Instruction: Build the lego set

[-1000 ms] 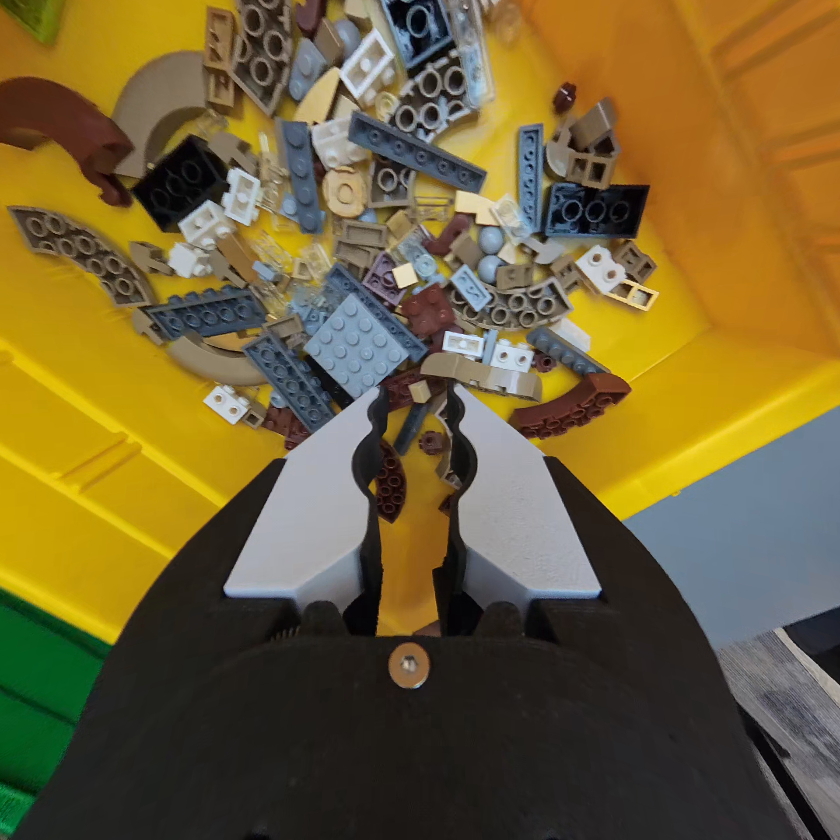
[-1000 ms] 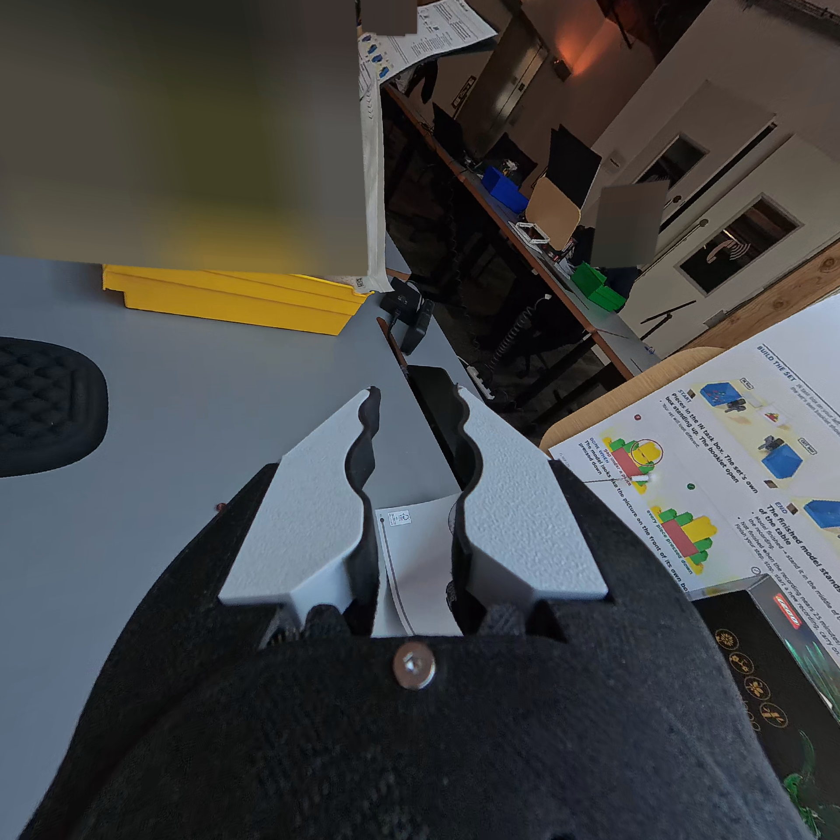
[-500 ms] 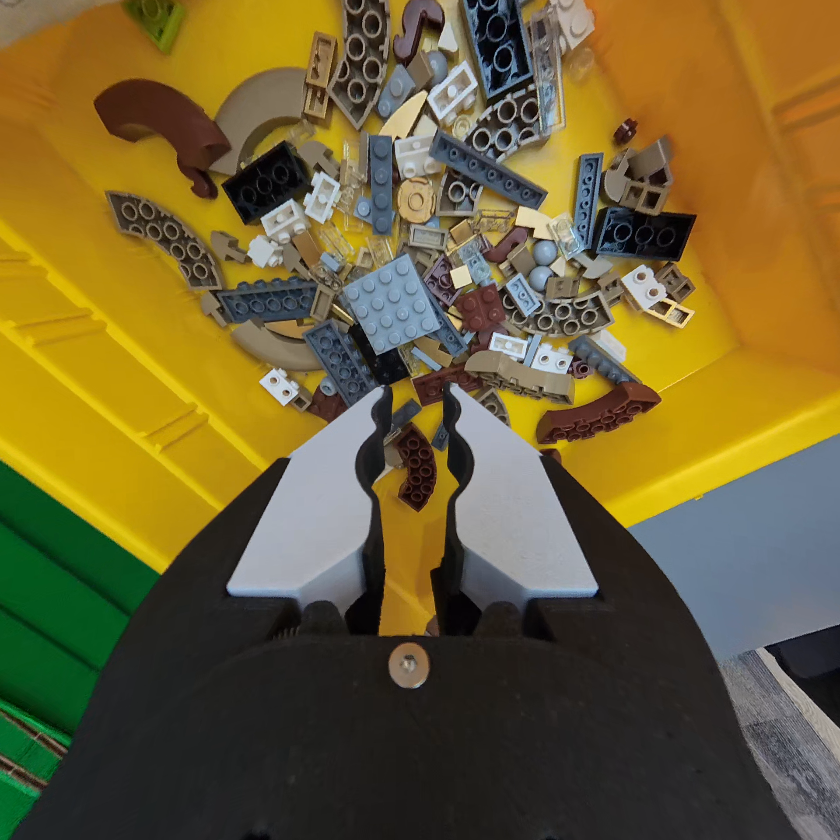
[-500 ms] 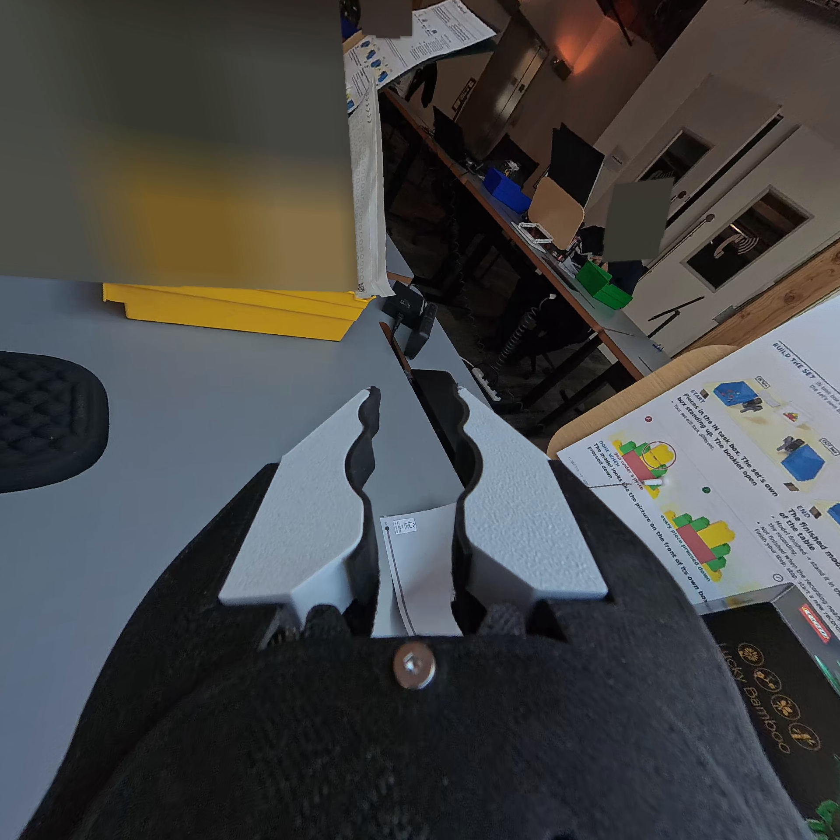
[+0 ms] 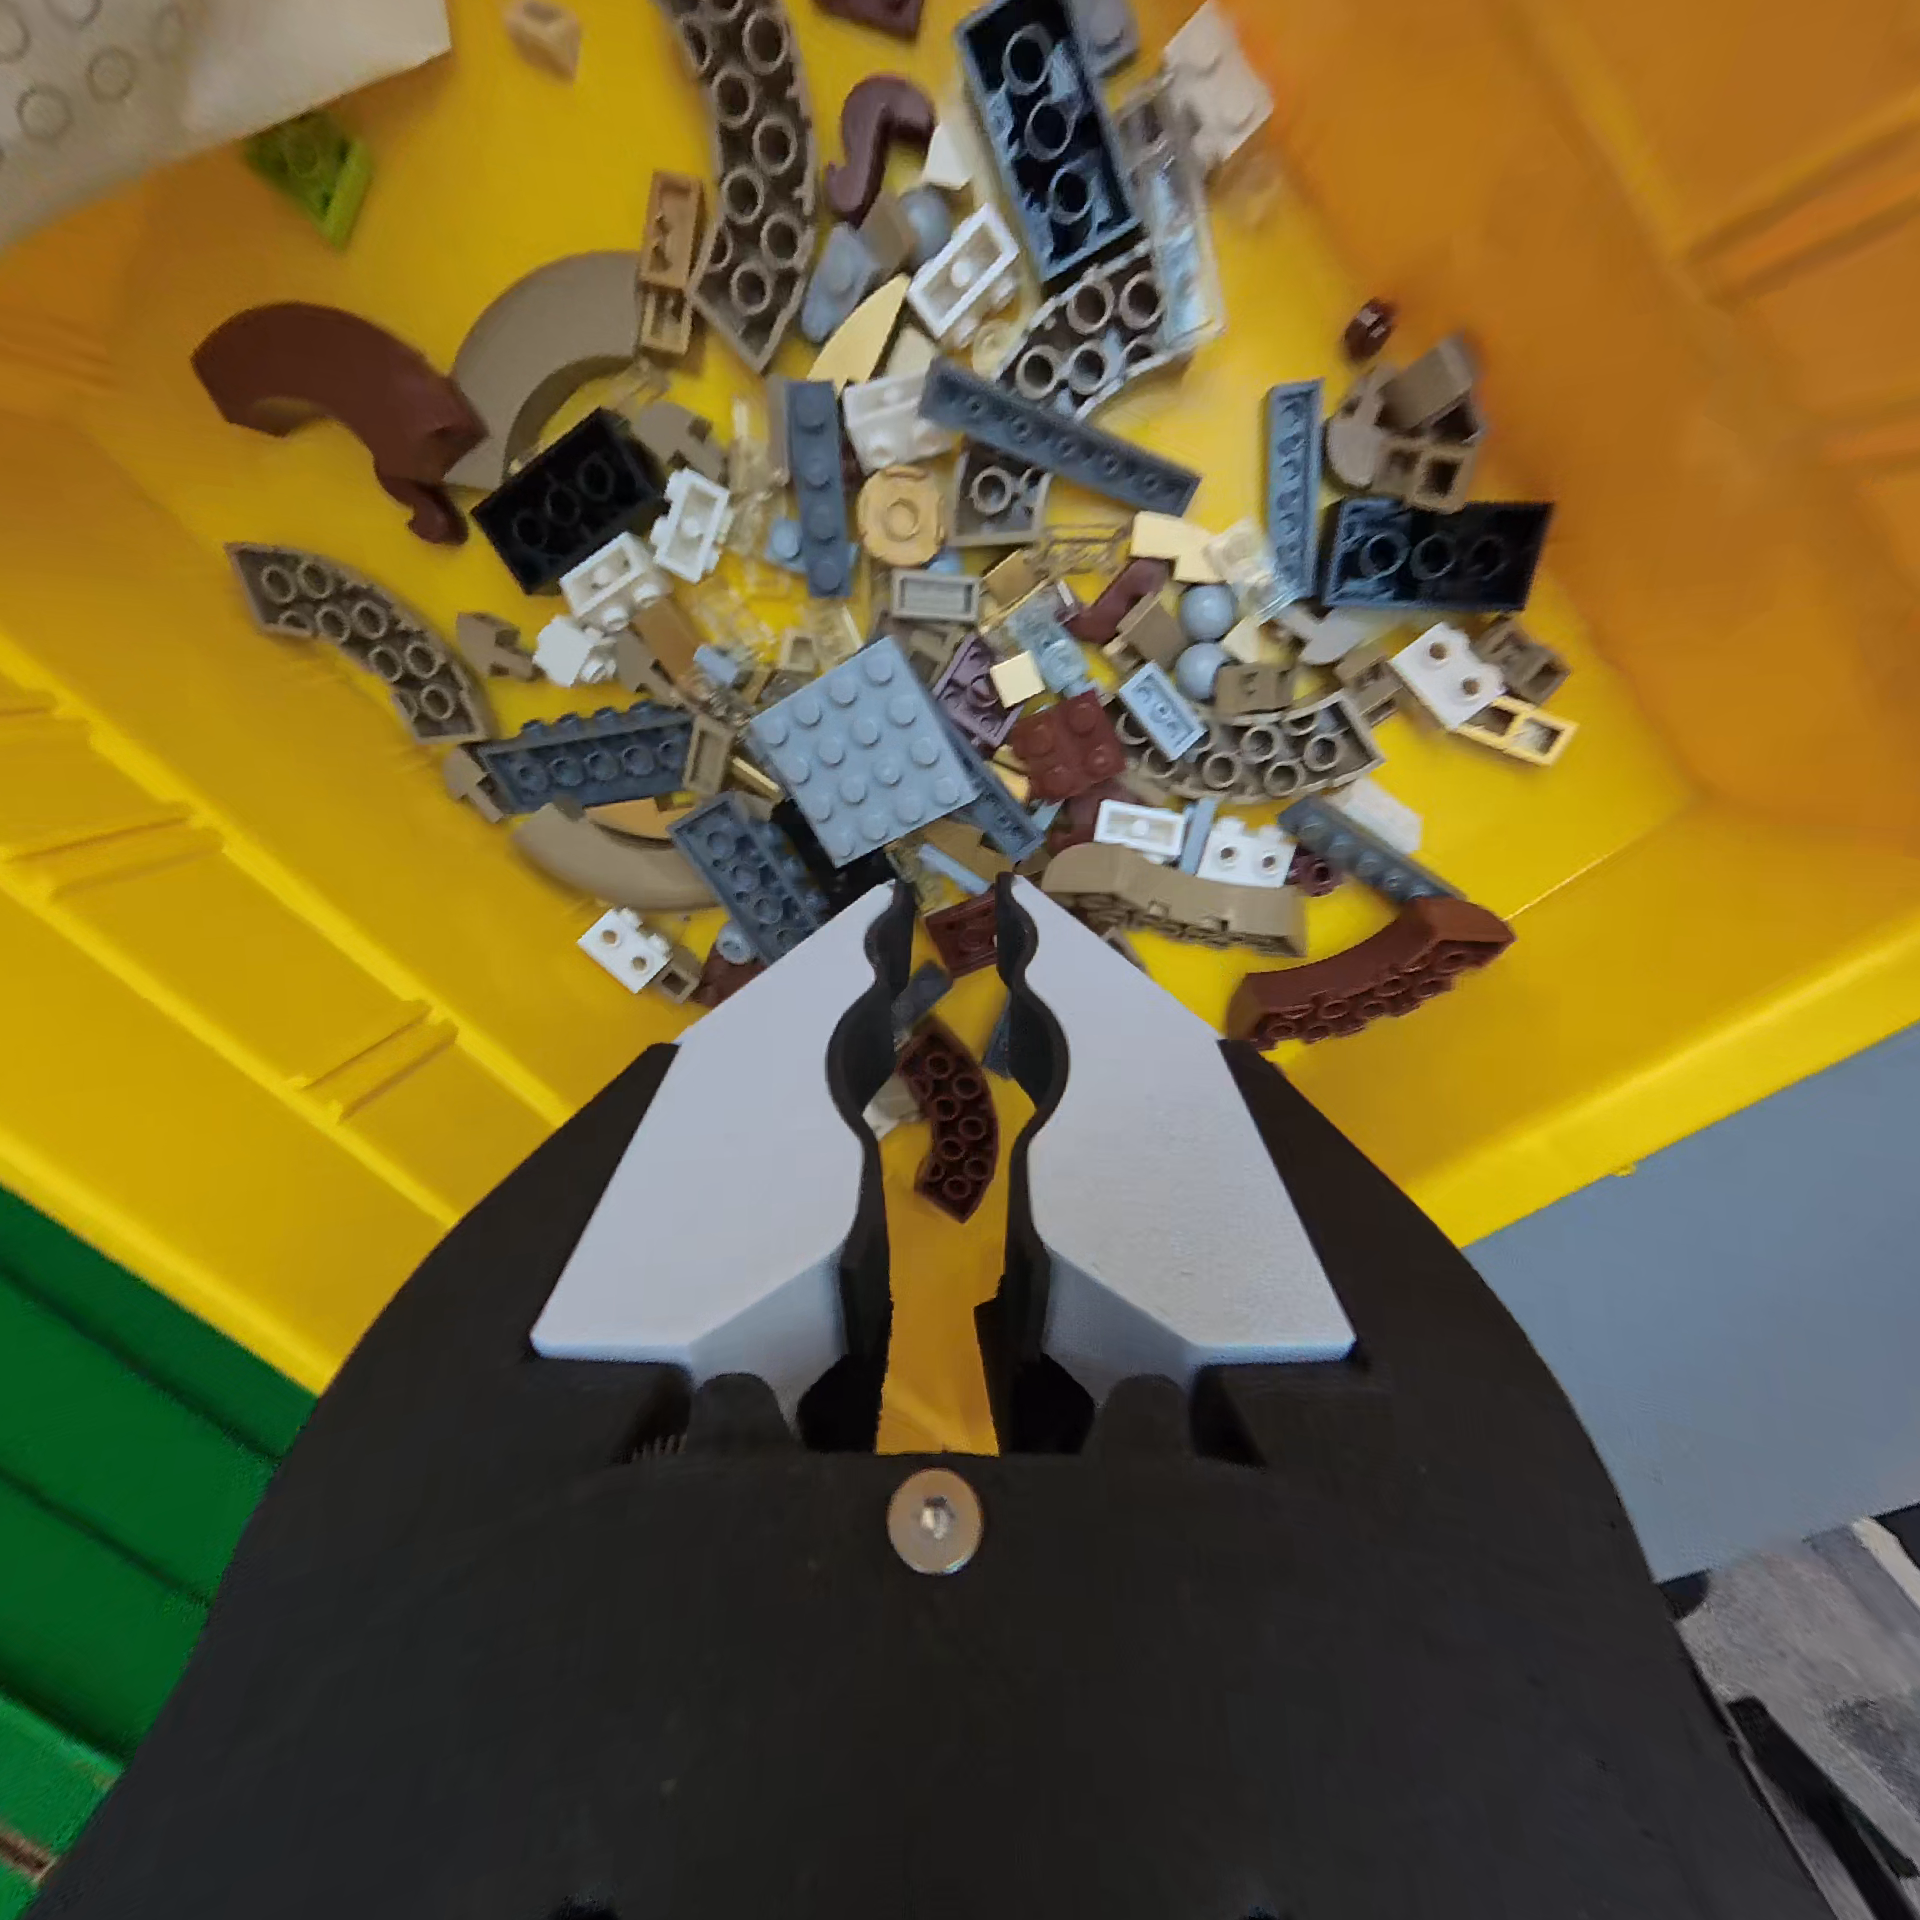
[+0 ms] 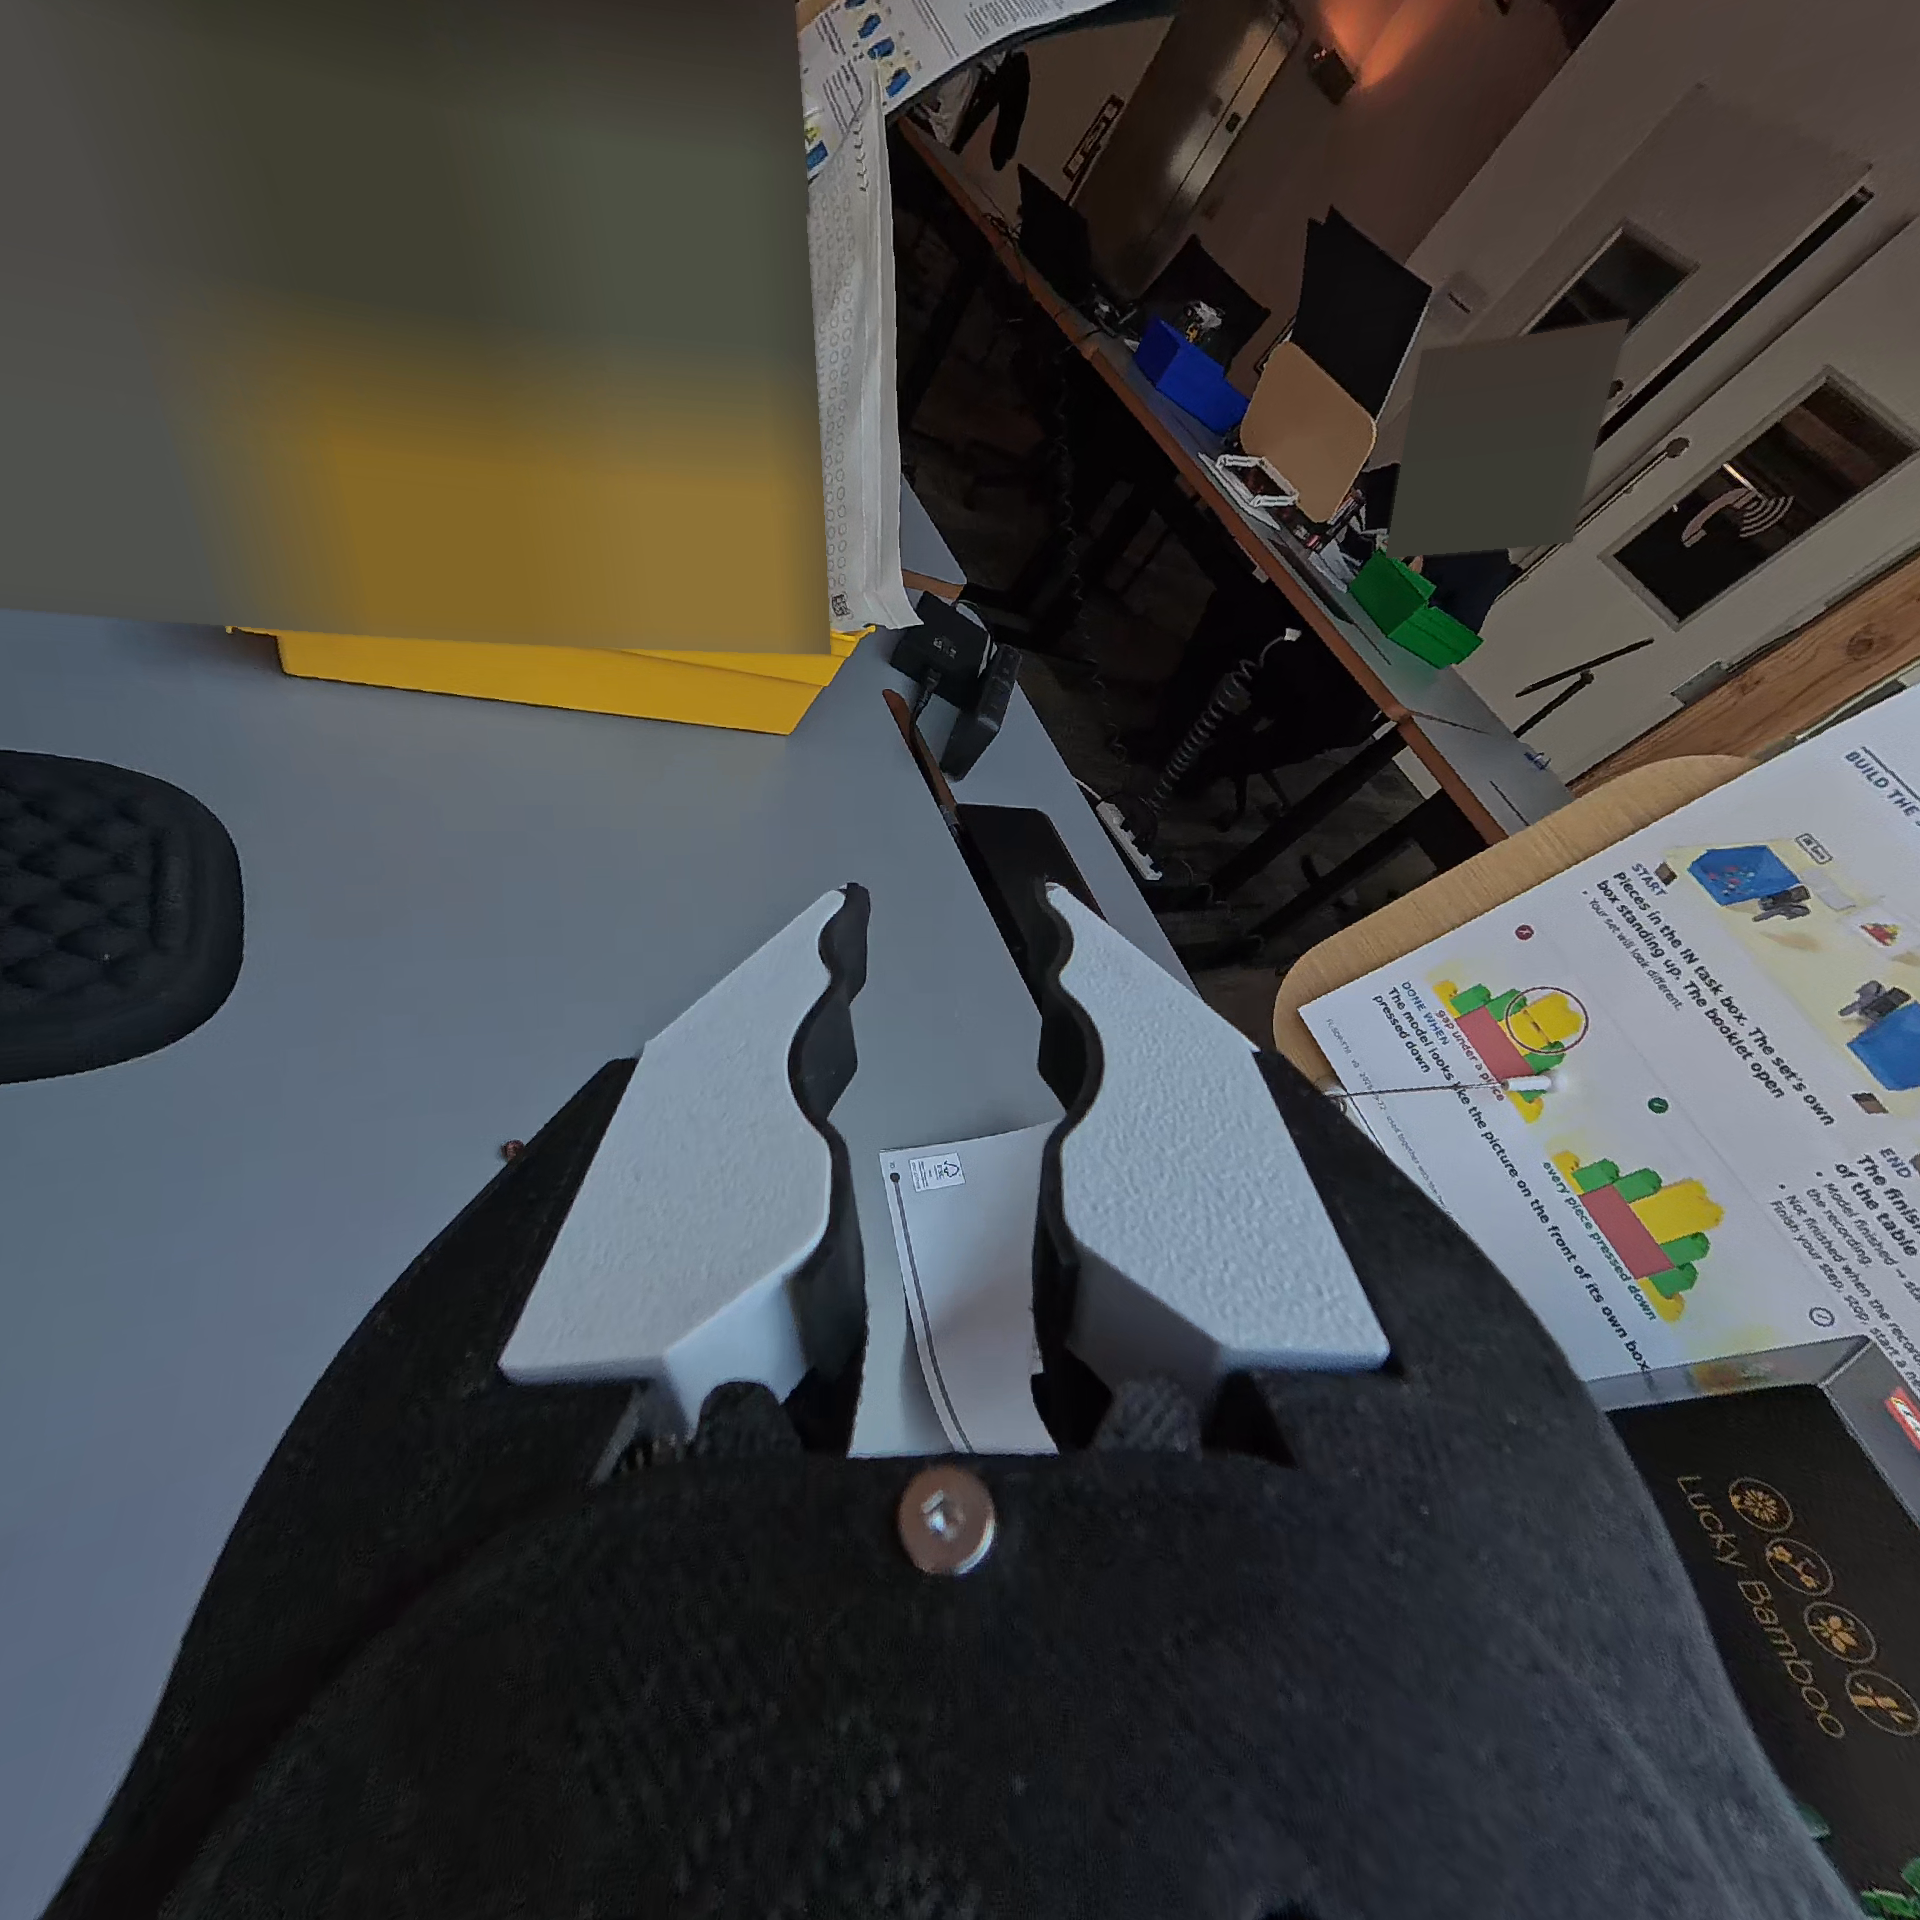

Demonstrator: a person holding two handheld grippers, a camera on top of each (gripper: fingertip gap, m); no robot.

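Since the earlier frames the left gripper has been drawn back from the heap, so that more of the yellow bin is taken in, and the jaws of the right gripper have been spread wider. The left jaws are held slightly apart with nothing clamped between them; through the gap a dark red curved plate is seen lying on the bin floor, and a small dark red plate is partly hidden by the tips. Just beyond the tips the lego pieces are heaped in the bin, a light grey square plate lying uppermost near the middle and a reddish-brown curved brick to the right. The far pieces are blurred, and many small ones cannot be told apart. A pale sheet is cut off at the upper left corner. The right jaws are held open and empty above the grey bench; a white paper is seen between them, mostly covered by the gripper body. An instruction sheet and a black box are cut off at the right edge, and a black textured pad at the left.
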